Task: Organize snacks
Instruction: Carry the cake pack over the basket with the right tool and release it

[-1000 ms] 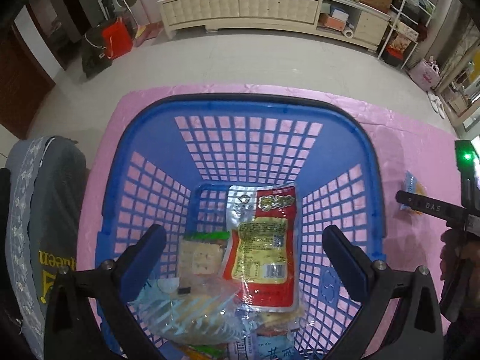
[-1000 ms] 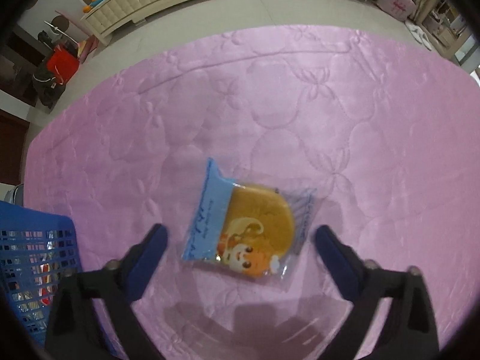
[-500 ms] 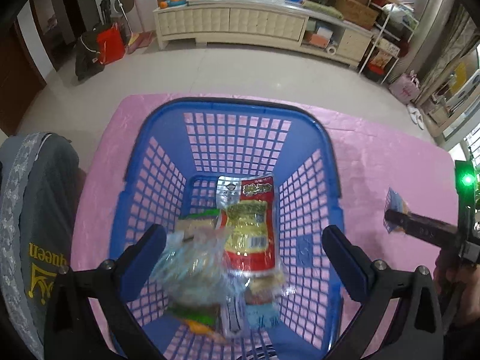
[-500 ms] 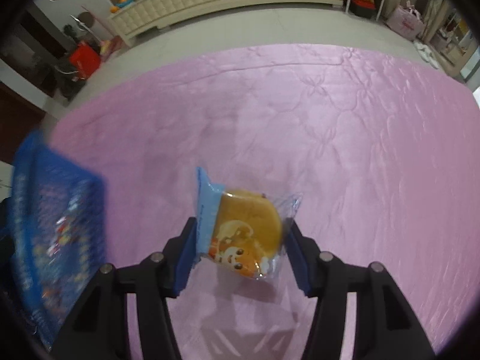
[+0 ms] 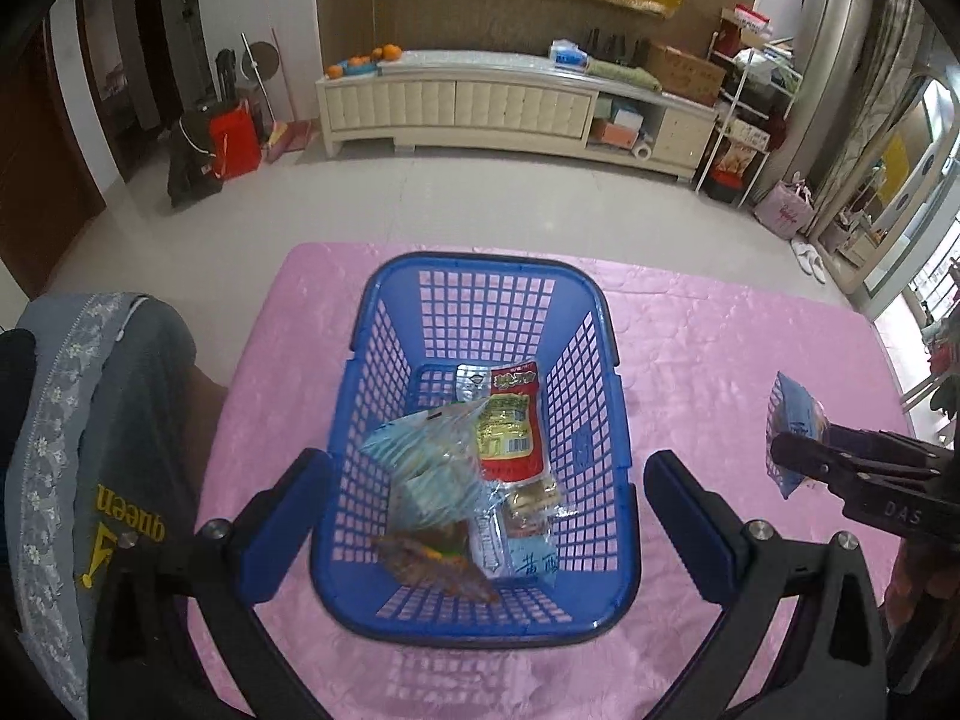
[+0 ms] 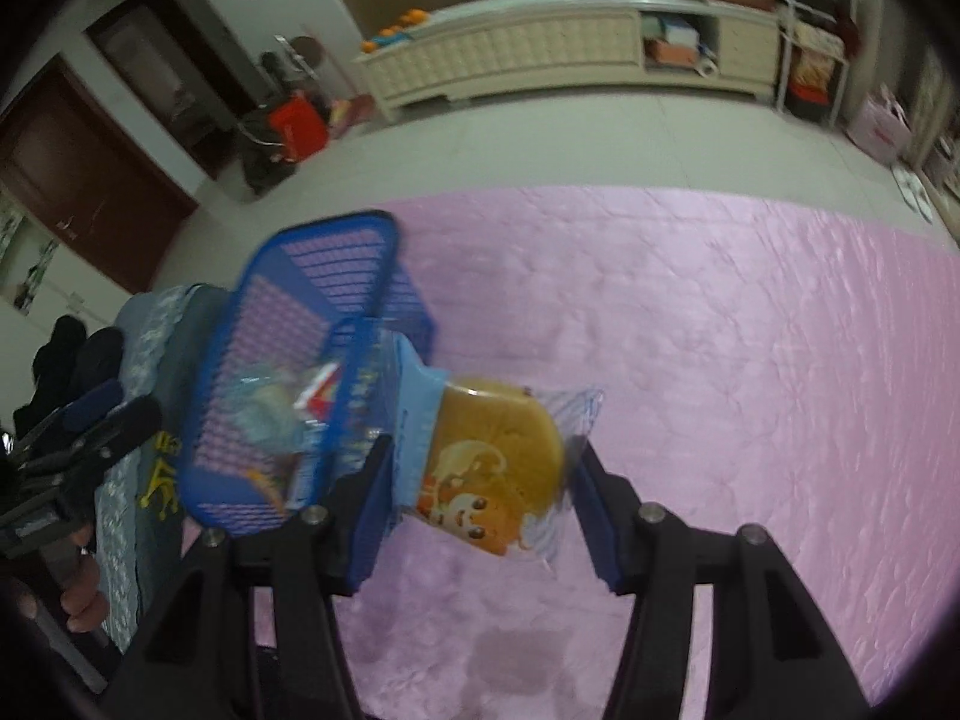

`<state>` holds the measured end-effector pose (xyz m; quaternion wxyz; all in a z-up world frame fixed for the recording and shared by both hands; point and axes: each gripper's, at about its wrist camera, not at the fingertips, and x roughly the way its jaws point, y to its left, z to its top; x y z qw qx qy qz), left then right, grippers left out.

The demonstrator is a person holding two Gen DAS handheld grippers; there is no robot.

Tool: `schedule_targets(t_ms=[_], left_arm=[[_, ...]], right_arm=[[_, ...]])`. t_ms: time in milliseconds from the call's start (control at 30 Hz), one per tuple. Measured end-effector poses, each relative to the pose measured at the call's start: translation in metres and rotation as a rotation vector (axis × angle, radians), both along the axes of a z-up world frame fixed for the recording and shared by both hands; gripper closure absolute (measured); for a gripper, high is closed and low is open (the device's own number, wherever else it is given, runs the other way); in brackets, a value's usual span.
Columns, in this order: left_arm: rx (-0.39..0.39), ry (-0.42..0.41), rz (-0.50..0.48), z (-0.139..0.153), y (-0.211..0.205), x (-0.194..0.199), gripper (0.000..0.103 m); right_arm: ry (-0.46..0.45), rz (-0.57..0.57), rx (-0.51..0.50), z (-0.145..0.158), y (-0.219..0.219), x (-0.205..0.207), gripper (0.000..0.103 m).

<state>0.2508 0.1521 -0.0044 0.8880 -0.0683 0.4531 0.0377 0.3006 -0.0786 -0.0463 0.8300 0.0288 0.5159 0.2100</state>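
Observation:
A blue plastic basket stands on the pink tablecloth and holds several snack packs, among them a red and yellow pack and a clear bluish bag. My left gripper is open and empty above the basket's near end. My right gripper is shut on a blue-edged cake pack and holds it above the cloth, right of the basket. The right gripper with the pack also shows in the left wrist view.
The pink tablecloth spreads to the right. A chair with a grey garment stands at the table's left edge. A white cabinet stands across the floor.
My right gripper closed on the cake pack, lifted it off the cloth and swung left toward the basket. My left gripper drew back and up from the basket, leaving its bag inside.

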Motion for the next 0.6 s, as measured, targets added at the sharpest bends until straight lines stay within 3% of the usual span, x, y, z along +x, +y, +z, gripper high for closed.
schedule_targets(t_ms=[267,600], left_arm=[[0.000,-0.038,0.008,0.012,0.016,-0.029,0.000],[-0.019,-0.052,0.053,0.005,0.054,-0.050,0.000]], right_arm=[[-0.070,0.071,-0.011,0.024,0.044,-0.011,0.042],[-0.064,0.180,-0.023,0.016,0.100,-0.014,0.042]])
